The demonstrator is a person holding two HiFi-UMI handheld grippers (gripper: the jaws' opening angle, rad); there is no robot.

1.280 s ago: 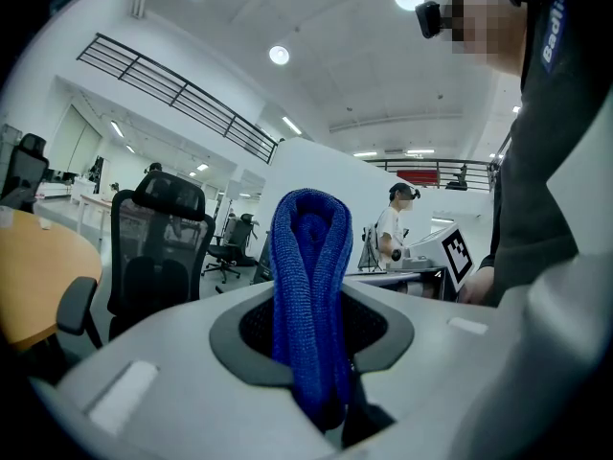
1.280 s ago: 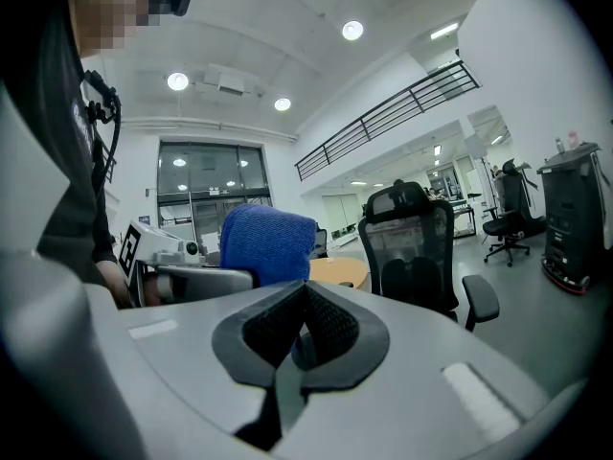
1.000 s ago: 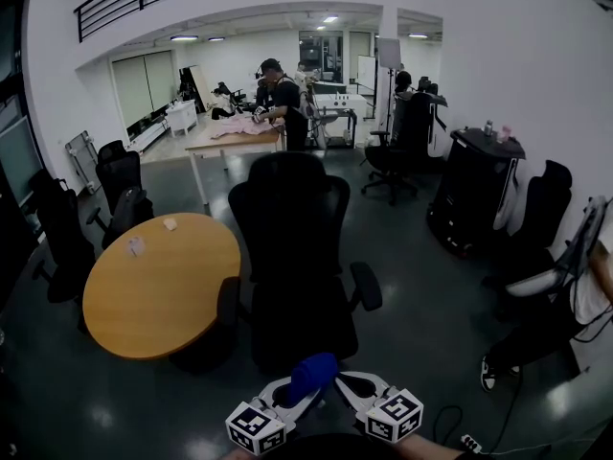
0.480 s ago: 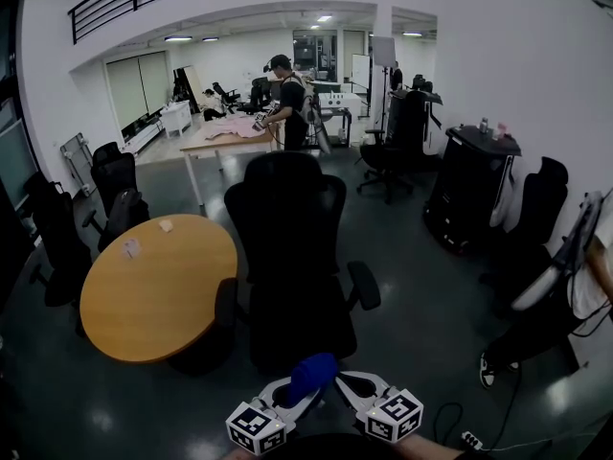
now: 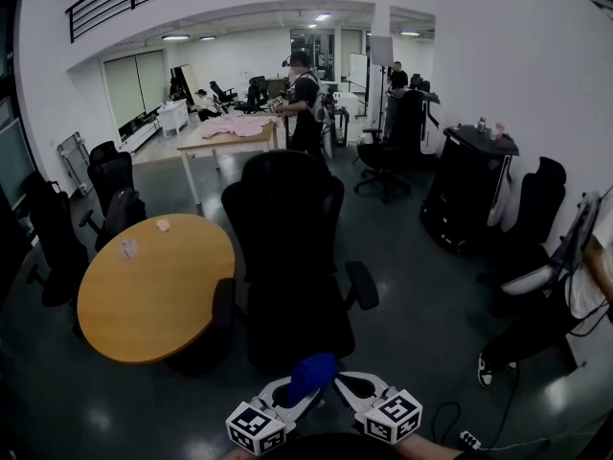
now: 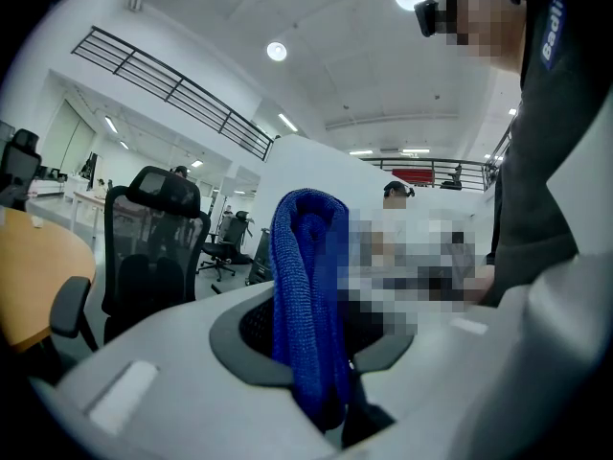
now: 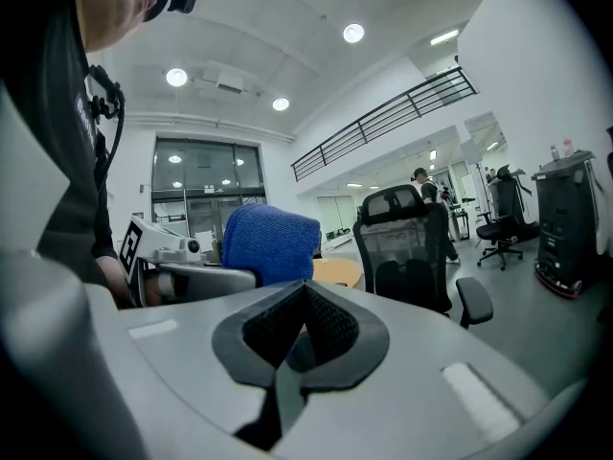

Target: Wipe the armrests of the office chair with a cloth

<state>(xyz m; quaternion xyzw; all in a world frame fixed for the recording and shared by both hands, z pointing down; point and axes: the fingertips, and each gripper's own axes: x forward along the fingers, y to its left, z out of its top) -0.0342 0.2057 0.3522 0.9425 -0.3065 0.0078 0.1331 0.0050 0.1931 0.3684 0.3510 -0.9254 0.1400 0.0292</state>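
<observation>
Cloth (image 5: 311, 377) still pinched in left tongs (image 6: 324, 391), background person (image 5: 306, 99) stepped right

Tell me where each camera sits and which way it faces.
Head view: on the person's head, facing forward and down at the chair and table; left gripper and right gripper show at the bottom.
Left gripper view: on the left gripper, facing along its jaws, shut on the cloth; torso at right.
Right gripper view: on the right gripper, along its shut, empty jaws; torso at left.
Shared: all three show chair and cloth.
</observation>
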